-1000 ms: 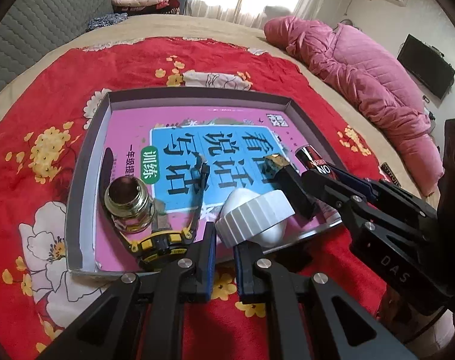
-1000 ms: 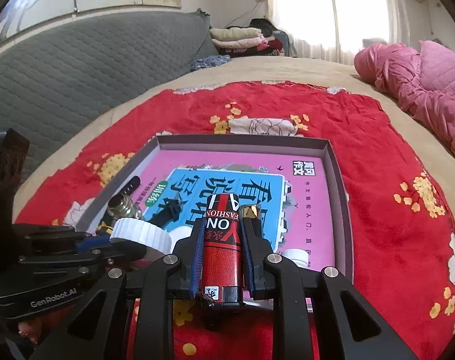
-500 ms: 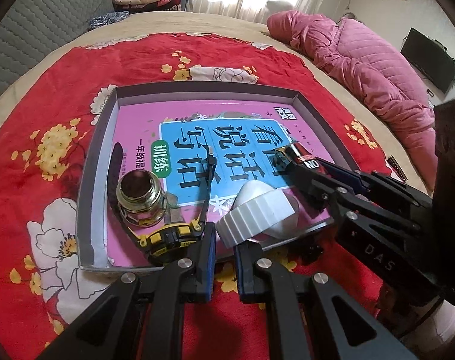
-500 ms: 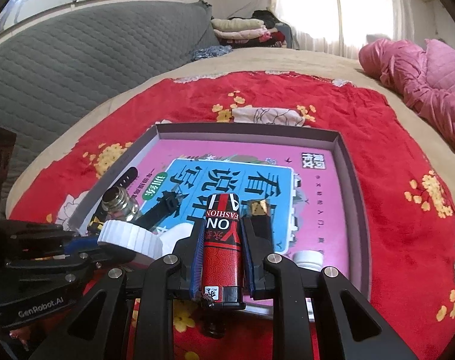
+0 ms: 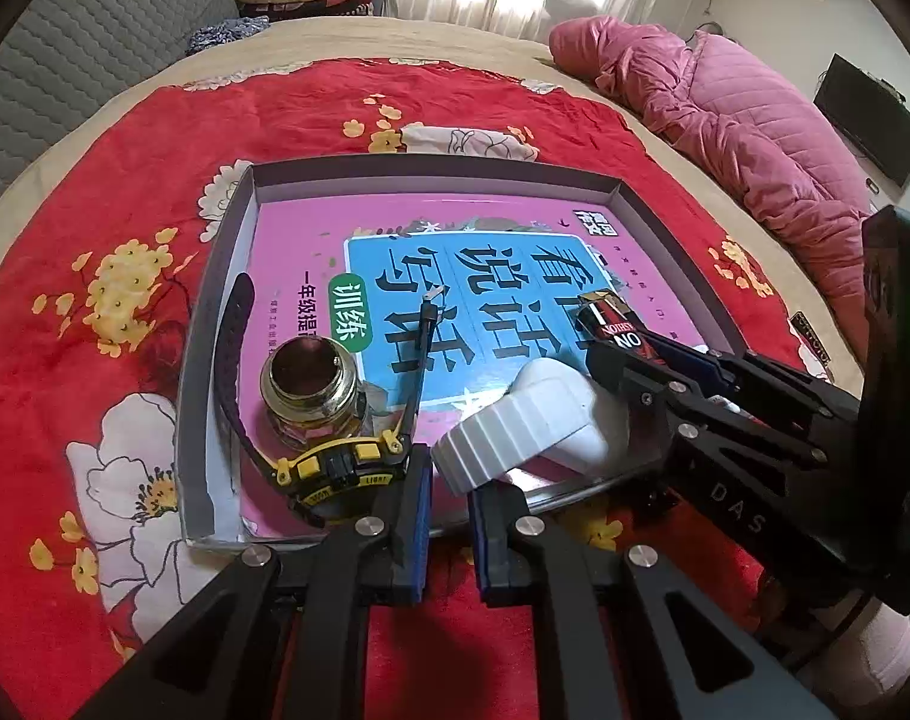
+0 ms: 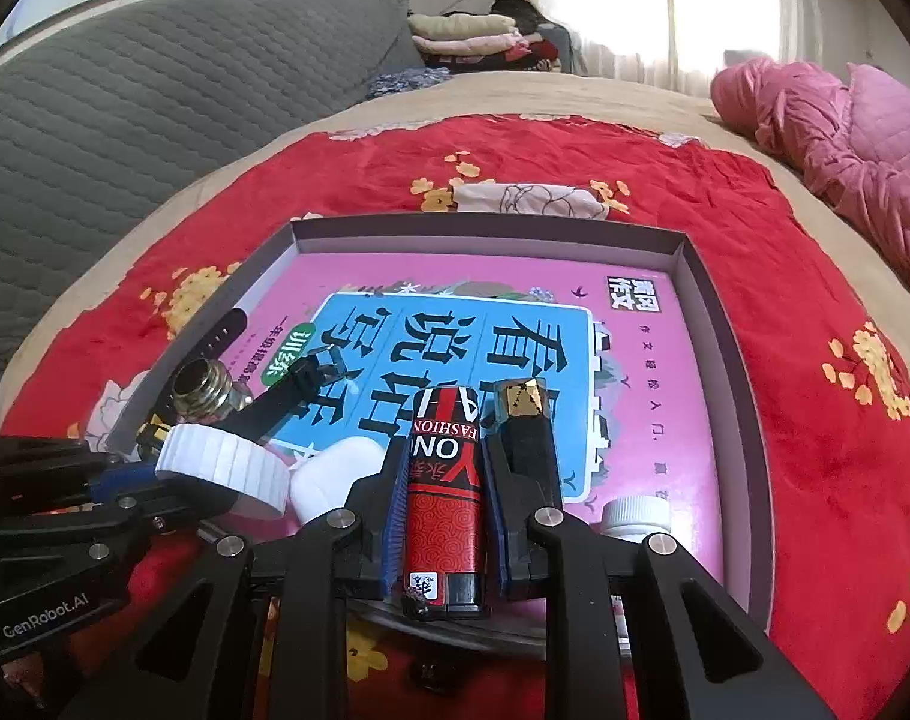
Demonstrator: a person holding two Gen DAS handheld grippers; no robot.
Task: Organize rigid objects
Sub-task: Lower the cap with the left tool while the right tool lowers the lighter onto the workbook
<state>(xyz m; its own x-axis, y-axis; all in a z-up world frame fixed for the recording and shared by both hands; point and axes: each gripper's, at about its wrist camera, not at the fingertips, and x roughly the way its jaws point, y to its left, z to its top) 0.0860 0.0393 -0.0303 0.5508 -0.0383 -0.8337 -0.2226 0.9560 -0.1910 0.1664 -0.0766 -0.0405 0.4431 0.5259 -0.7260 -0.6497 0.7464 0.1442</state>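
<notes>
Tray (image 5: 215, 324): grey, shallow, on the red floral blanket (image 5: 125, 192); the pink and blue book (image 5: 502, 228) covers its floor.
Already in the tray: black and yellow watch (image 5: 335, 471) at the near-left corner, brass fitting (image 5: 309, 387) just beside it, white bottle (image 5: 565, 414) on its side at the near edge, 1 small white cap (image 6: 634, 513) at the near-right.
Lighter (image 6: 446, 492): red and black, "FASHION" printed on it, long axis along the fingers, over the tray's near edge, not yet set down.
Right gripper (image 6: 443, 480): clamped on the lighter.
Left gripper (image 5: 449, 480): jaws nearly together, empty, at the tray's near edge by the bottle's ribbed cap.
Left to do: probably release the lighter inside the tray.
</notes>
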